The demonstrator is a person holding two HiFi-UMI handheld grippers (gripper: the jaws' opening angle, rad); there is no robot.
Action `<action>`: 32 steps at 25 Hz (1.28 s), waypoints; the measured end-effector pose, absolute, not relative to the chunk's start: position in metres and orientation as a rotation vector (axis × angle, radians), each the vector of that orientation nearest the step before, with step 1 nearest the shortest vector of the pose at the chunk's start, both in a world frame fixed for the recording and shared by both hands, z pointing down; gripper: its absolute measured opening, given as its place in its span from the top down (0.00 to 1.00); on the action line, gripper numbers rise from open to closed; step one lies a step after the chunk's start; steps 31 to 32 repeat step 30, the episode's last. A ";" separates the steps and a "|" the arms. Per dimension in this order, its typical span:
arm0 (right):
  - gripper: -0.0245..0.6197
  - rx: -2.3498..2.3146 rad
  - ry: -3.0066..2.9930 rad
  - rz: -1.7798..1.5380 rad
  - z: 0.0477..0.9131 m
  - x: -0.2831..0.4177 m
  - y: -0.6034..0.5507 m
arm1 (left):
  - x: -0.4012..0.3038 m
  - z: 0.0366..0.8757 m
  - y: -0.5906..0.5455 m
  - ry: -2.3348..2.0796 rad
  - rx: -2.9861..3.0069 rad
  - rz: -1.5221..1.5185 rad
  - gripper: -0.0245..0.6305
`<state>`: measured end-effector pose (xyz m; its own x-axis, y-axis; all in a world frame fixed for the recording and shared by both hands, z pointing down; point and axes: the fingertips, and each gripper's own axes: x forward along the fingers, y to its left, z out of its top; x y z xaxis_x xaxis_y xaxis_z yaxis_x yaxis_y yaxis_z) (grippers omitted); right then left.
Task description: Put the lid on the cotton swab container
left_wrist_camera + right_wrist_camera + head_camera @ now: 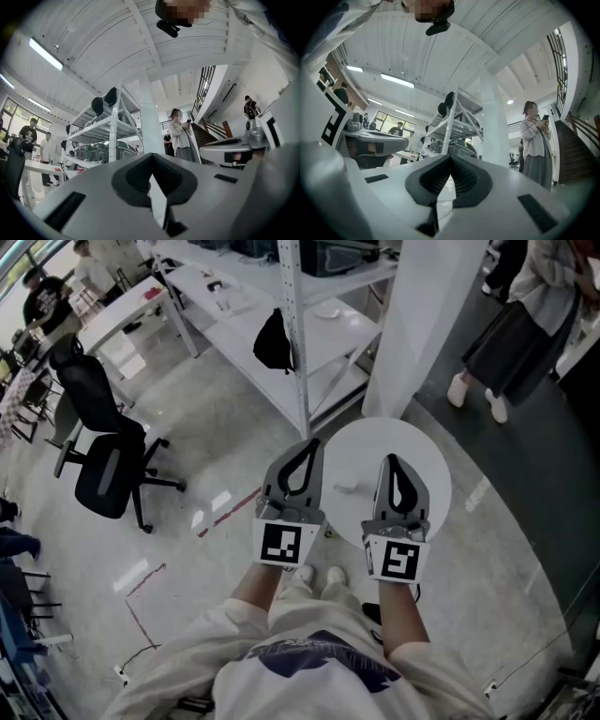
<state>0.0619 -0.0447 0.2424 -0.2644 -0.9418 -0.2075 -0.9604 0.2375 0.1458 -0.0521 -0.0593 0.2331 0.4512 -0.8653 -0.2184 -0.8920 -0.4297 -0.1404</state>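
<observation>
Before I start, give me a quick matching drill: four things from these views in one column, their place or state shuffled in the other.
Column 1
1. left gripper
2. small white object
3. black bag
4. black office chair

Column 2
A. stands on the floor, far left
B. jaws shut, nothing between them
C. lies on the round white table
D. hangs at the white shelf rack

Pairs: 1-B, 2-C, 3-D, 4-A
</observation>
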 end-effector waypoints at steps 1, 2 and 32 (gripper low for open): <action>0.95 -1.854 2.411 0.371 0.243 0.061 -0.044 | -0.053 0.233 -0.059 1.525 -2.466 0.164 0.96; 0.95 -1.852 2.412 0.369 0.243 0.061 -0.045 | -0.054 0.234 -0.059 1.527 -2.464 0.160 0.96; 0.95 -1.908 2.461 0.415 0.250 0.059 -0.054 | -0.070 0.248 -0.073 1.581 -2.470 0.122 0.96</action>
